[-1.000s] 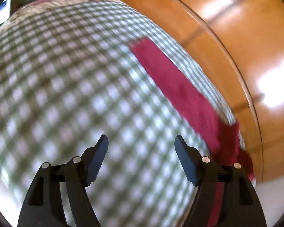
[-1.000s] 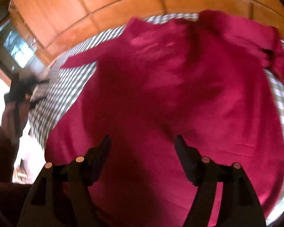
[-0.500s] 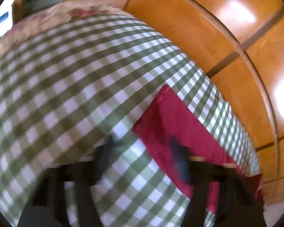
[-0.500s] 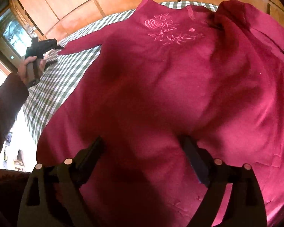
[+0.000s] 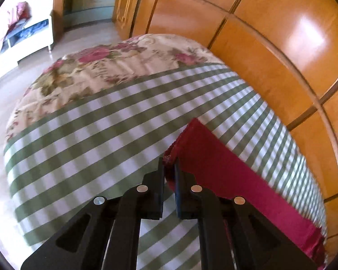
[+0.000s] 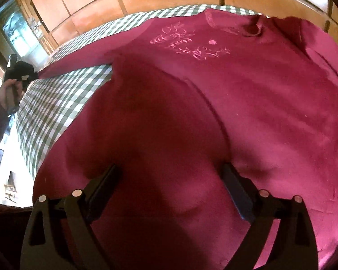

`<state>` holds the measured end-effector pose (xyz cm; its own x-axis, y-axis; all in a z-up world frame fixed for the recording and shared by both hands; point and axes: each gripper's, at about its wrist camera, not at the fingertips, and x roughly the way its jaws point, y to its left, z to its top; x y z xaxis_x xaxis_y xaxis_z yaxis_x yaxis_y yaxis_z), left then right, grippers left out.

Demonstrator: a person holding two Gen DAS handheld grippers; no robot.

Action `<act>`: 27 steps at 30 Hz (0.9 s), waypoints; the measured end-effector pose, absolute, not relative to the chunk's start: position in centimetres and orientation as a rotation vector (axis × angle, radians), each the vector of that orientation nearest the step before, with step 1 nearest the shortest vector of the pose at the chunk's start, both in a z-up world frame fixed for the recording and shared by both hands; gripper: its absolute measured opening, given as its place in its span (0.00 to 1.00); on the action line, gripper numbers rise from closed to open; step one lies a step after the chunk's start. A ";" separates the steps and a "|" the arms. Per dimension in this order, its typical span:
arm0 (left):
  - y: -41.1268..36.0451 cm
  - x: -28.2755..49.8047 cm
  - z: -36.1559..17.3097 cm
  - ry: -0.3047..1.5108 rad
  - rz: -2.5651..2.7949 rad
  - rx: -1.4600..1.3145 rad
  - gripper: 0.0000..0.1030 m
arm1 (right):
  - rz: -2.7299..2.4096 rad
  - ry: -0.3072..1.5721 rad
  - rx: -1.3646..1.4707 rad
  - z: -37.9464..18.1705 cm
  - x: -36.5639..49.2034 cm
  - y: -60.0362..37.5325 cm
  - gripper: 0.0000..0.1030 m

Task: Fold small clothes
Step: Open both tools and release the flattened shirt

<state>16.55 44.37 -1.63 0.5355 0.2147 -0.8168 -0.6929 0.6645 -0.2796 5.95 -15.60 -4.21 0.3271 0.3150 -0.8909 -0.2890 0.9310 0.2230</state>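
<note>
Checked bed [image 5: 83, 148] under wood panelling: my left claw [image 5: 169, 168] has just pinched the sleeve [image 5: 225, 175] cuff for folding inward; right claw [image 6: 169, 180] has just spread over the shirt [image 6: 247, 103], holding nothing.

A crimson garment [image 6: 247, 103] with pale pink floral embroidery [image 6: 189, 42] lies on a green-and-white checked cloth [image 5: 97, 148], beside a cream bedspread [image 5: 115, 67] patterned with red roses, before glossy orange-brown wooden panels [image 5: 270, 51].

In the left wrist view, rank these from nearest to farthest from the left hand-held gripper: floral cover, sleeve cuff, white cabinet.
1. Sleeve cuff: pinched at the left hand-held gripper.
2. Floral cover: beyond the checked cloth.
3. White cabinet: far upper left.
</note>
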 end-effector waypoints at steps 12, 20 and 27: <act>30.9 12.4 2.7 0.777 0.354 -0.599 0.65 | 0.329 1.090 0.286 -1.3 6.6 -22.1 0.72; 11.0 9.8 1.4 0.841 -0.146 -0.359 0.65 | -0.141 0.898 0.275 1.7 8.8 -36.4 0.70; 2.5 8.7 -3.1 0.972 -0.255 -0.168 0.65 | -0.335 1.027 0.237 -3.7 15.9 -42.1 0.48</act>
<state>8.65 2.54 -3.06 0.5373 -0.2877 -0.7928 0.1385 0.9574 -0.2536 15.89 -42.14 -3.67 0.4738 -0.1606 -0.8659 0.3804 0.9241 0.0367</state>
